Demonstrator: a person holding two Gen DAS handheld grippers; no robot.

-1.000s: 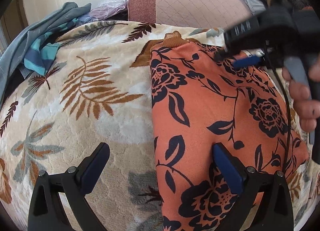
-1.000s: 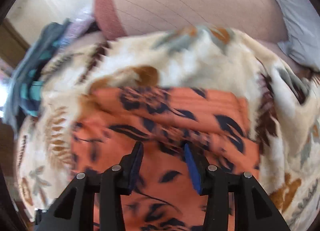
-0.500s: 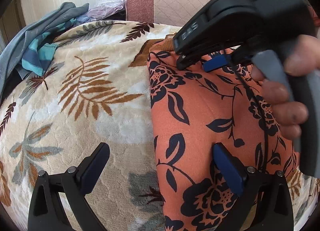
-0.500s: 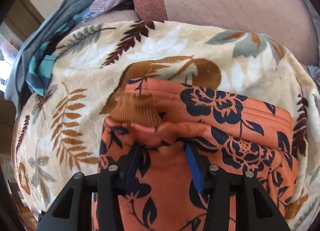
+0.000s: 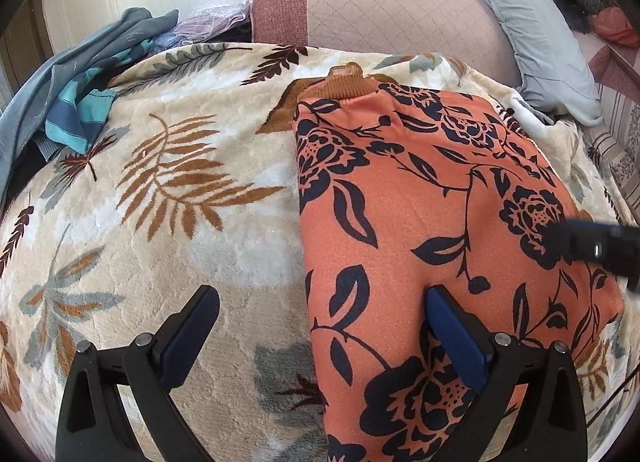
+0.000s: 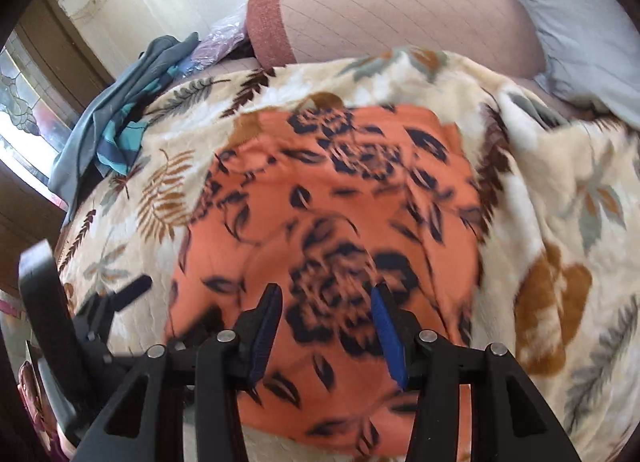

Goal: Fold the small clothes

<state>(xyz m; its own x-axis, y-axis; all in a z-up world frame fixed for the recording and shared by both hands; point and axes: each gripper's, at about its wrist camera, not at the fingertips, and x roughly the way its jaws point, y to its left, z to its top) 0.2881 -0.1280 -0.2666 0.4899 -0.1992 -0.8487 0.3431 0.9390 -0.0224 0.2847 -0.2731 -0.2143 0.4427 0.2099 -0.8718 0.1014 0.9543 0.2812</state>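
Note:
An orange garment with dark flowers (image 5: 420,221) lies folded flat on the leaf-patterned blanket (image 5: 180,189), its brown ribbed collar (image 5: 348,81) at the far end. My left gripper (image 5: 320,296) stands wide open and low, with its right finger over the garment's near left part and its left finger over bare blanket. My right gripper (image 6: 326,290) hovers above the garment (image 6: 328,221), open, with nothing between its pads. Its blurred black tip (image 5: 588,246) pokes in at the right edge. One of the left gripper's fingers (image 6: 132,293) shows at the lower left of the right wrist view.
A heap of grey-blue and teal clothes (image 5: 76,101) lies at the blanket's far left. Behind the blanket stand a pink quilted cushion (image 5: 380,9), a crumpled plastic bag (image 5: 216,17) and a grey pillow (image 5: 536,45). A window (image 6: 28,101) is at the left.
My right gripper has pulled back from the collar end toward the near right and has left most of the left wrist view. The garment lies flat. My left gripper has kept still.

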